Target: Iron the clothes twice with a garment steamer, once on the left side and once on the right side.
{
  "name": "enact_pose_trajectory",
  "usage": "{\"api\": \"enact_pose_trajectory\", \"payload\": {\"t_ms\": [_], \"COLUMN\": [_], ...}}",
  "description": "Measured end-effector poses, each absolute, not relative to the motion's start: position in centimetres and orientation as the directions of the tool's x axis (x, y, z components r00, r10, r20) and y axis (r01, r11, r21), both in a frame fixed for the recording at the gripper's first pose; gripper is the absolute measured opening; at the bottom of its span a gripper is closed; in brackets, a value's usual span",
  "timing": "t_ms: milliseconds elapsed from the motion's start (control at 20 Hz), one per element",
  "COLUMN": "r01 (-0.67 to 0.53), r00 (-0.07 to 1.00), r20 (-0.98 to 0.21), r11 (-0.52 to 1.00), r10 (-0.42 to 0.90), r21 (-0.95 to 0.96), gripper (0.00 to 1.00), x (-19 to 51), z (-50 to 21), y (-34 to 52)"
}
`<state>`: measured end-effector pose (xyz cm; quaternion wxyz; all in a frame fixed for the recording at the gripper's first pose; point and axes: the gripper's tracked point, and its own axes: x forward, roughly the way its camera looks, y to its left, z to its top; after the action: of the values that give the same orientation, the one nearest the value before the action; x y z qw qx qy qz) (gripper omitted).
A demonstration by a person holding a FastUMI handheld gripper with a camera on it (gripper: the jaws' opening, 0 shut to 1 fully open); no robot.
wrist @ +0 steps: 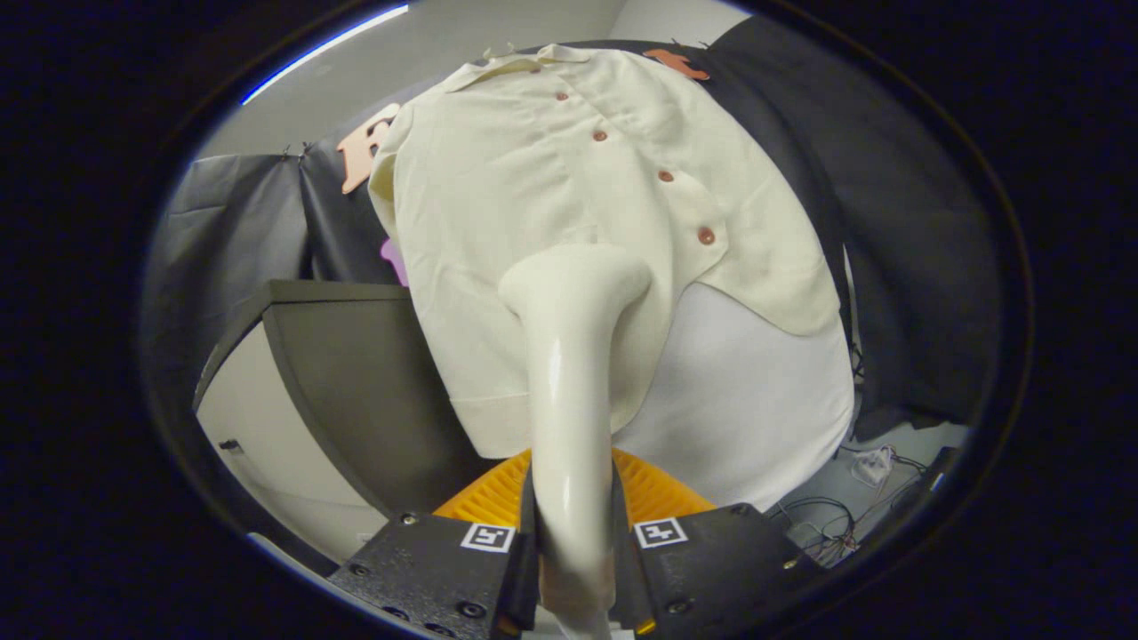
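A cream short-sleeved shirt (569,204) with red-brown buttons hangs against the black booth wall, over a white backing panel (747,400). My gripper (573,542) is shut on the handle of a cream garment steamer (569,373), which rises straight up between the two black fingers (444,560). The steamer's head (578,280) sits against the lower part of the shirt, just left of the button line and near the hem. Whether the head touches the cloth is hard to tell.
A dark grey table (356,373) stands to the left of the shirt, its edge close to the steamer. An orange ribbed thing (658,489) lies just ahead of the fingers. Loose cables (836,524) lie on the floor at the lower right.
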<state>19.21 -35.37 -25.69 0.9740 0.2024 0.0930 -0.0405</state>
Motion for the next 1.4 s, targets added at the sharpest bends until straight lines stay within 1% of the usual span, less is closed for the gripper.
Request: {"api": "enact_pose_trajectory", "payload": {"t_ms": [300,450,500,700,900,1050,1250,1400], "r01": [0.129,0.129,0.124,0.094,0.076,0.093,0.111,0.131], "r00": [0.968,0.966,0.970,0.986,0.996,0.996,0.986,0.979], "r20": [-0.250,-0.256,-0.241,-0.162,-0.068,-0.009,0.094,0.117], "r11": [0.913,0.909,0.909,0.916,0.941,0.955,0.957,0.954], "r10": [-0.031,-0.026,-0.027,-0.032,-0.057,-0.094,-0.141,-0.167], "r21": [0.386,0.395,0.399,0.390,0.330,0.280,0.267,0.269], "gripper": [0.35,0.35,0.35,0.34,0.34,0.34,0.34,0.34], "x": [17.2,16.2,15.7,14.7,14.9,15.9,18.2,20.2], "z": [-29.3,-29.1,-28.3,-22.5,-15.3,-9.7,-1.5,2.4], "y": [-35.2,-35.2,-35.3,-36.5,-38.5,-41.3,-45.6,-48.4]}}
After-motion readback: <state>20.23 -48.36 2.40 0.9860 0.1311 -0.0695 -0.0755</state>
